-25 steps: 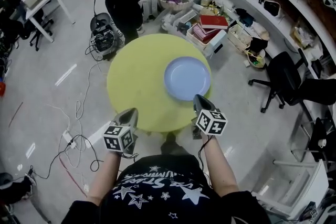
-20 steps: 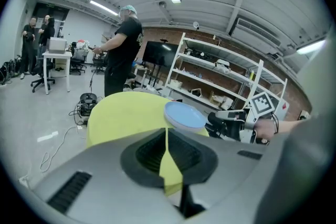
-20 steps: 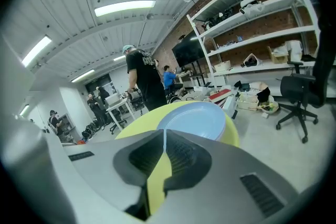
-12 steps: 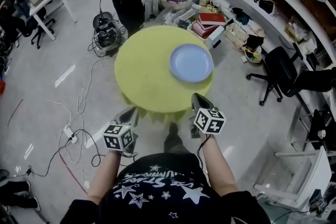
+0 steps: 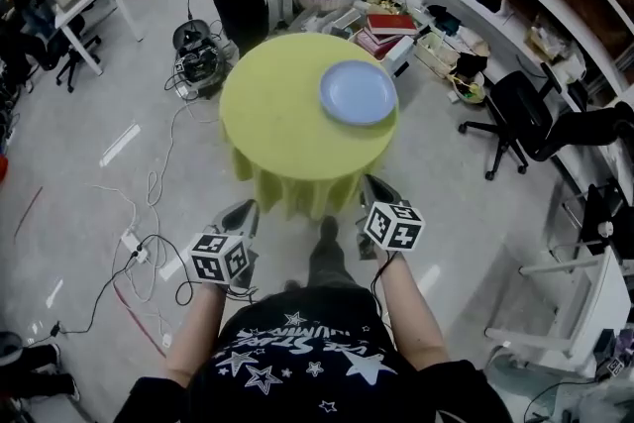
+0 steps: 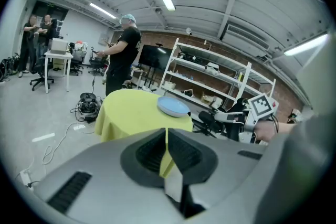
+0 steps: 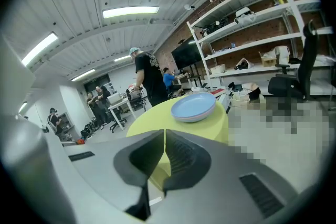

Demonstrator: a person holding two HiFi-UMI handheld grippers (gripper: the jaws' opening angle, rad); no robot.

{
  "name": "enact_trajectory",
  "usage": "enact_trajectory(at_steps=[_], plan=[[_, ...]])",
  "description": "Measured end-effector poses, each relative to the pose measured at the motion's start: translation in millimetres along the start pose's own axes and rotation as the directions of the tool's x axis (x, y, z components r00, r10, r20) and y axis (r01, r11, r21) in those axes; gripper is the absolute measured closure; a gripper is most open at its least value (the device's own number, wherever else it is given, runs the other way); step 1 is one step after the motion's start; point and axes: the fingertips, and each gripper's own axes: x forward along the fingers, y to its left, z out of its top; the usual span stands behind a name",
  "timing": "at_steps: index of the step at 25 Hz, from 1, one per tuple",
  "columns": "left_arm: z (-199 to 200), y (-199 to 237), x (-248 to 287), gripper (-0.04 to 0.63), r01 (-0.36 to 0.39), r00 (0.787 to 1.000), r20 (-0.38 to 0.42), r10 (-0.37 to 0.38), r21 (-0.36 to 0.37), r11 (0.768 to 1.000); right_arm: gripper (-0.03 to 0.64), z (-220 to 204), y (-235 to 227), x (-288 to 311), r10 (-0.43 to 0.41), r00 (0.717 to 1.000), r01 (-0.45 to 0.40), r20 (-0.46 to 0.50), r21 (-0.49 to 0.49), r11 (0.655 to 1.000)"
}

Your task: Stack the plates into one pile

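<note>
- Head view: the plates (image 5: 358, 92) sit toward the 2 o'clock edge of the yellow table (image 5: 277, 114). The left tool (image 5: 243, 210) and the right tool (image 5: 374, 185) are off the table at 6 o'clock.
- Right gripper view only: stacked rims show the plates form one pile.
- Gripper views: both tools closed, empty.

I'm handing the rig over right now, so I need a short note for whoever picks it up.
Left tool: shut, empty.
Right tool: shut, empty.
Both are held off the near edge of the yellow table, touching nothing.
Plates: one blue pile on the table's far right part; no loose plate in view.
Done: stacking looks complete.
Left: apparently nothing.
</note>
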Motion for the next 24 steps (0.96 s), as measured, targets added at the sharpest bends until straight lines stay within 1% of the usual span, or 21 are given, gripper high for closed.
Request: enact_trajectory(at_steps=[11,15,24], plan=[[-21,-21,-35,0.569,0.044,0.999,0.001,-0.044,0.012,0.999,0.597,-31,8,-56,-0.038,0.999,0.038,-0.008,0.008,0.999],[-22,-26,-39,0.569,0.054,0.999,0.006,-0.054,0.010,0.998,0.597,-32,8,-68,-0.045,0.999,0.045,-0.007,0.005,0.999],[-20,-41,-32,0.569,0.043,0.999,0.028,-0.043,-0.011,0.999,0.598,-26,-7,-70,-0.035,0.999,0.035,-0.014,0.000,0.999]])
